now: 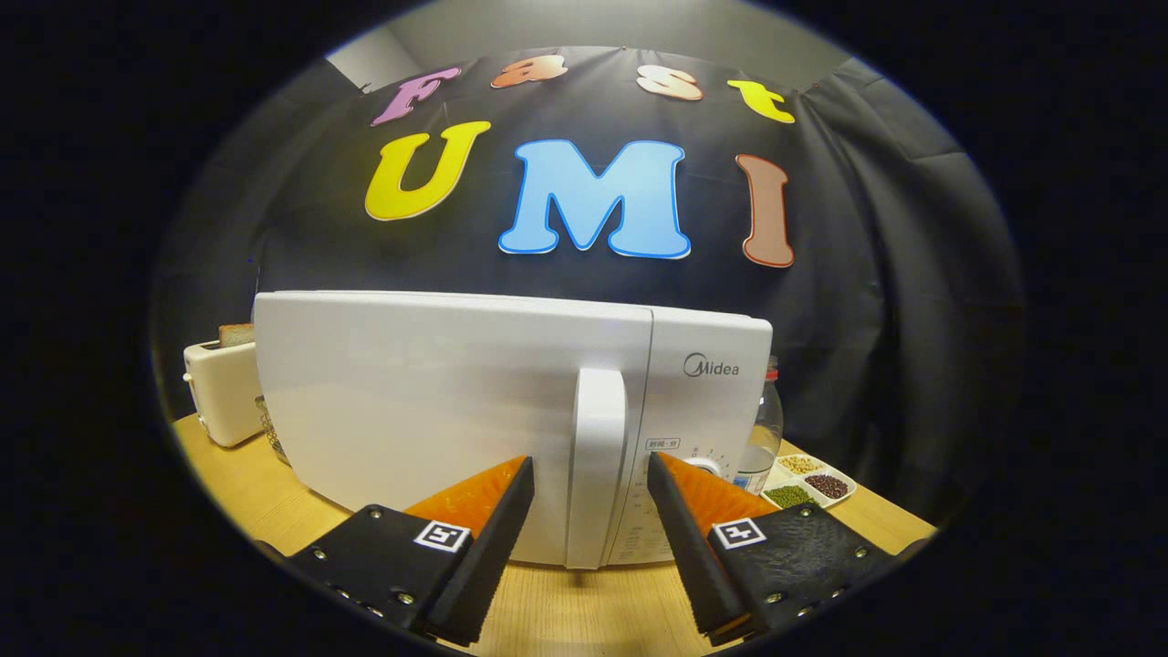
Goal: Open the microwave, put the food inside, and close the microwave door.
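Observation:
A white microwave (438, 401) stands on the wooden table right in front of me, its door closed. Its upright white handle (598, 456) runs down the door's right side, beside the control panel (707, 411). My gripper (589, 470) is open, with one finger on each side of the handle's lower half. The fingertips (520, 474) sit close to the door, and I cannot tell whether they touch the handle. No food shows between the fingers.
A cream toaster (219, 388) with a slice of bread (235, 334) stands left of the microwave. To its right are a clear plastic bottle (762, 429) and a white divided dish of beans (808, 482). The wooden table (584, 611) spreads under the fingers.

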The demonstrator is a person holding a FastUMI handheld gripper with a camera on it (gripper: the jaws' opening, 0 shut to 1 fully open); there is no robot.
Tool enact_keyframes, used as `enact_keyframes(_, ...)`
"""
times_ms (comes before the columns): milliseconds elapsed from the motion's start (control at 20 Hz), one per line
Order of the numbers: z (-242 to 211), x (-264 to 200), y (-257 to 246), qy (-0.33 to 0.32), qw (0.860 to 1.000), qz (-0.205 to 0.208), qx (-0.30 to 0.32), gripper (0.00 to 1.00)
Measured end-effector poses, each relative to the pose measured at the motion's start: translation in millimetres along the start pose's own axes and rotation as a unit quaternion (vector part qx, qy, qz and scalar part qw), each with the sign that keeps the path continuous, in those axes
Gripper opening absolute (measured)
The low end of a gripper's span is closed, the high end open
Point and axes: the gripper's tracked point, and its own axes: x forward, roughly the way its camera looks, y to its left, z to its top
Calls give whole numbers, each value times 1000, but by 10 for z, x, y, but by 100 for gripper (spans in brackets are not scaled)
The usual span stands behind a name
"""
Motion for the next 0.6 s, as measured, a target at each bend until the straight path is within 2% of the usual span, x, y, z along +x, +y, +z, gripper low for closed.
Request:
enact_keyframes(50, -60, 64, 0, 8, 1000, 3, 6, 80)
enact_keyframes(100, -103, 54, 44, 16, 1000, 17, 20, 73)
enact_keyframes(200, -127, 76, 68, 18, 999, 18, 28, 55)
enact_keyframes(350, -142, 92, 36, 15, 1000, 6, 1, 32)
enact_keyframes(450, -159, 80, 6, 29, 999, 4, 18, 30)
enact_keyframes(500, -153, 97, 11, 33, 999, -1, 26, 25)
enact_keyframes(550, -158, 64, 18, 34, 999, -4, 29, 15)
enact_keyframes(600, -140, 94, 29, 31, 999, -7, 22, 15)
